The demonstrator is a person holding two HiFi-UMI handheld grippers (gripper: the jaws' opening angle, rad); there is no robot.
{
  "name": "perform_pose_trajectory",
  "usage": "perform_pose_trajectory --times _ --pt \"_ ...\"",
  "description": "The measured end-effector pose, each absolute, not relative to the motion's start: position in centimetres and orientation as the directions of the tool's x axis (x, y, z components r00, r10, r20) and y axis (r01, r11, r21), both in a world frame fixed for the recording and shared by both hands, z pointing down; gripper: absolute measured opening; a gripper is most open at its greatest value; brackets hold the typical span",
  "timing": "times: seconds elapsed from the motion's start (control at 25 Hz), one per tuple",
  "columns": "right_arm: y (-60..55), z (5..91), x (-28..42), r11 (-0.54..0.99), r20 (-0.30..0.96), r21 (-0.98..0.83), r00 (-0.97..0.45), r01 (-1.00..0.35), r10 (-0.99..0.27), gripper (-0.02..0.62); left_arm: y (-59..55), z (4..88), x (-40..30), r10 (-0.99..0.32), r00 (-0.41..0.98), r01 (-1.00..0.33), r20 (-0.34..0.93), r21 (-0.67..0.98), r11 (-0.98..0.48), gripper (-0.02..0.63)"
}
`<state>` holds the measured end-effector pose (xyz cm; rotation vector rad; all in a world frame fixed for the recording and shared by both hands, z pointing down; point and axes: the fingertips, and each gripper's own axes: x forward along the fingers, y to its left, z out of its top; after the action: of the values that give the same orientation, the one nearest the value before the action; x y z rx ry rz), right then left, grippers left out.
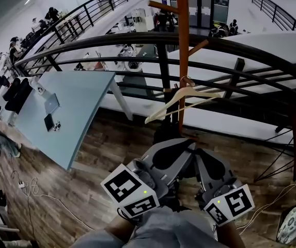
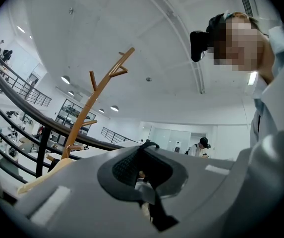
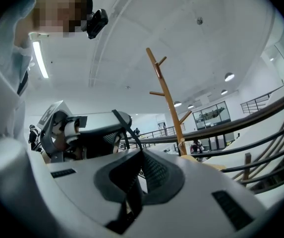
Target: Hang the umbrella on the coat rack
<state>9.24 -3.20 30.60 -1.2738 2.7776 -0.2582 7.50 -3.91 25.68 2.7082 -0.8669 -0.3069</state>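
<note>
The umbrella (image 1: 164, 132) is, I think, the dark lump just past the gripper tips in the head view, low down at the foot of the coat rack (image 1: 183, 61). It's too murky there to be sure. What's clear is its thin black strap (image 3: 124, 125). The left gripper (image 2: 144, 167) has its jaws pressed together with a loop of the strap poking out at the top. The right gripper (image 3: 137, 172) is clamped on the same strap, which runs taut across from the left one. Both grippers sit side by side, close to the person's body and pointing at the rack. A wooden hanger (image 1: 181, 99) hangs on the rack's pole, tilted. A dark railing (image 1: 137, 40) curves behind the rack. Off to the left is a pale blue table (image 1: 80, 112) with a laptop (image 1: 52, 103) on it.
</note>
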Motion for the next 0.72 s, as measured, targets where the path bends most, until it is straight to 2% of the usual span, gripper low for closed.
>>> perform_pose_trajectory --times 0.72 --pt "-14.6 30.7 9.4 0.611 0.023 -0.184 -0.625 -0.770 -0.781 0.002 -15.2 26.1 7.6 -0.584 0.806 -0.526 -0.100 0.332 -0.783 0.005"
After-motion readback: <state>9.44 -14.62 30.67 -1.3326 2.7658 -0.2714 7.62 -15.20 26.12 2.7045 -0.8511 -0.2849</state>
